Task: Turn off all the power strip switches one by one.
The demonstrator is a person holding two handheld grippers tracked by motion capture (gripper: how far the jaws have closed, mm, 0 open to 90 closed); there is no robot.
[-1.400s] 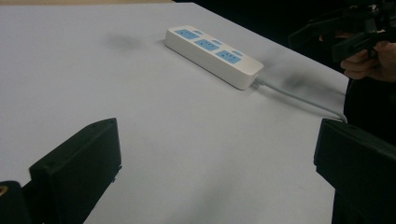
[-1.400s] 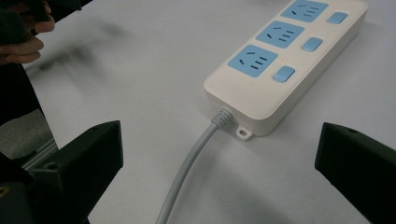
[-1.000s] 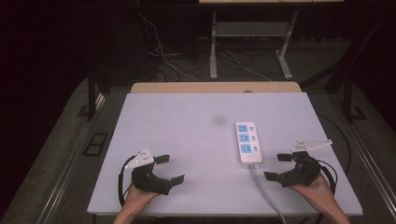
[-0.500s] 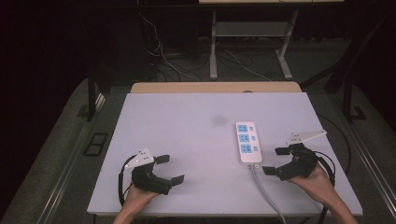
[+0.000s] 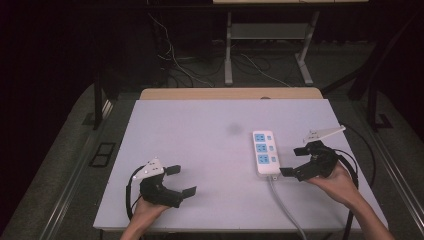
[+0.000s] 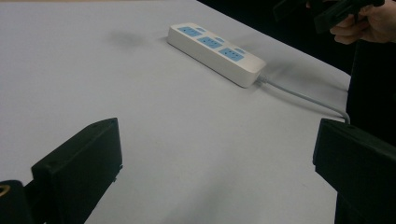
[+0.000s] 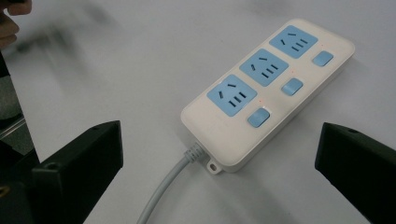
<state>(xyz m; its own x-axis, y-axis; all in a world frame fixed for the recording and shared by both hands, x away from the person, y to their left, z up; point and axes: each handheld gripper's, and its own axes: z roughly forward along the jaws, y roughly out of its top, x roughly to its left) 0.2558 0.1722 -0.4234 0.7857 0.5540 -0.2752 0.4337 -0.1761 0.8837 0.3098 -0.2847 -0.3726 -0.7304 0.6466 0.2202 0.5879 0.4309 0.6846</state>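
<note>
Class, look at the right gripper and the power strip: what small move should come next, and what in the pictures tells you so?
Probably ease the right gripper a little further toward the power strip until its cord end sits between the jaws. The jaws stand wide open, beside the strip's near end and apart from it. The left gripper rests open, far off across the table.

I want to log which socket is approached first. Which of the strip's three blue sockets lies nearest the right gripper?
The socket at the cable end of the power strip: closest to the right gripper, next to where the grey cable leaves.
</note>
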